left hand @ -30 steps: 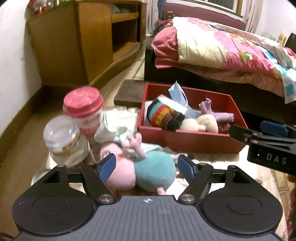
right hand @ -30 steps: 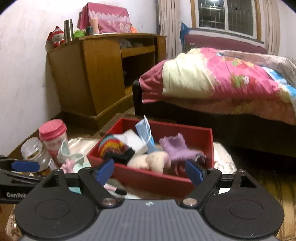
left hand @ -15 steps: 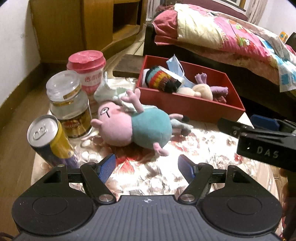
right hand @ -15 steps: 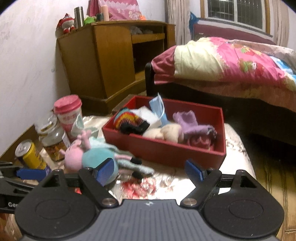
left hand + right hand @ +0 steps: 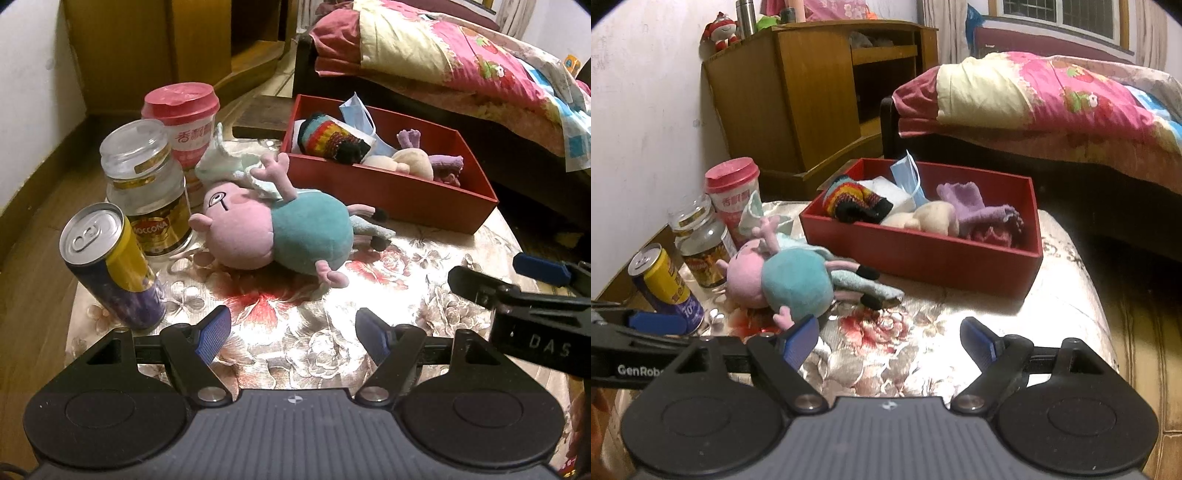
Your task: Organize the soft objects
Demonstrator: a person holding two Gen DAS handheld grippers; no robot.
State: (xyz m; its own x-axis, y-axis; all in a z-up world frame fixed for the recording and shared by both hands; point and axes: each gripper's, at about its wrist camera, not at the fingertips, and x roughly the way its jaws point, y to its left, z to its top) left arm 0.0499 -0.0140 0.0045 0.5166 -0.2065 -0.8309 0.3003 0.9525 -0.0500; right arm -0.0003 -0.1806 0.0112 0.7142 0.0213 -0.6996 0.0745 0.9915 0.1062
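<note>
Now pulled back and tilted down from the close view of a second ago: left gripper [image 5: 293,332] and right gripper [image 5: 888,339], fingers spread, grasping nothing. Plush pig [image 5: 280,230] on floral surface [image 5: 424,295], beside red box [image 5: 388,199], not yet stowed; likely next pickup.

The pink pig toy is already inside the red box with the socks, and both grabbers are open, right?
Not quite. The pig toy lies on the flowery table in front of the red box, not inside it, as the left wrist view shows. The rest is right: both the left gripper and right gripper are open.
</note>
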